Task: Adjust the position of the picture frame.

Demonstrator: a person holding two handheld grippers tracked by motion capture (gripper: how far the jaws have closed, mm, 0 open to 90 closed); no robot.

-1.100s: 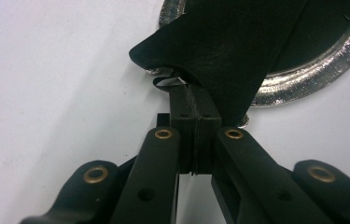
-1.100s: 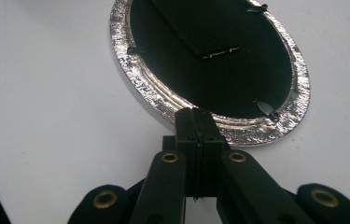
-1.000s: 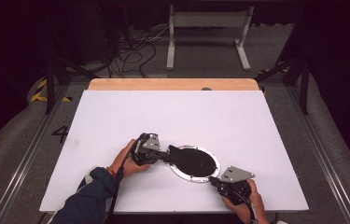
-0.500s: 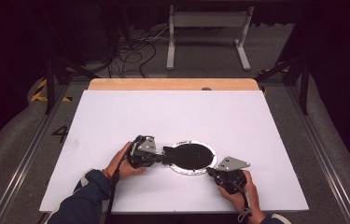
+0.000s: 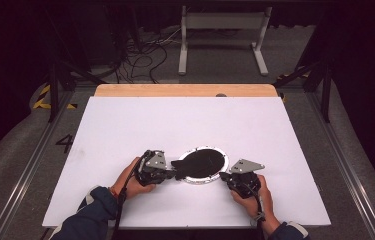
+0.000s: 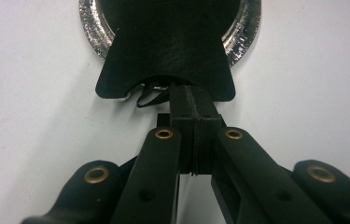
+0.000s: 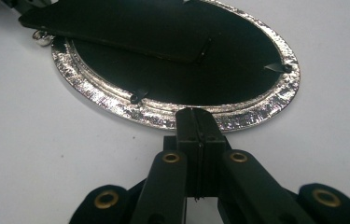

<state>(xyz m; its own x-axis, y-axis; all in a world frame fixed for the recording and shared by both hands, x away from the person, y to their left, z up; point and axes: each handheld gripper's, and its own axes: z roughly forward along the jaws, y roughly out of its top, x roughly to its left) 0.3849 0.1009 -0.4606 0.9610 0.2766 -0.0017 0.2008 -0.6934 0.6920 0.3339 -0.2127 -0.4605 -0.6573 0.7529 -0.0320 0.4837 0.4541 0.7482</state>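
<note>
- An oval silver-rimmed frame (image 5: 202, 165) lies back side up on the white bench (image 5: 185, 125), near the front edge, at about 6 o'clock from the bench's middle.
- A black stand flap (image 6: 165, 56) lies across the frame's black backing; its wide end juts past the rim at the frame's 9 o'clock in the high view.
- The left claw (image 5: 172, 174) sits at that 9 o'clock side, its jaws pressed together. In the left gripper view (image 6: 195, 100) the tips meet the flap's notched edge; whether they pinch a thin piece there I cannot tell.
- The right claw (image 5: 225, 176) sits at the frame's 4 o'clock, jaws fully together with nothing between them. In the right gripper view (image 7: 196, 122) its tips sit at the textured silver rim (image 7: 238, 116).
- Small black clips (image 7: 137, 95) hold the backing along the rim.
</note>
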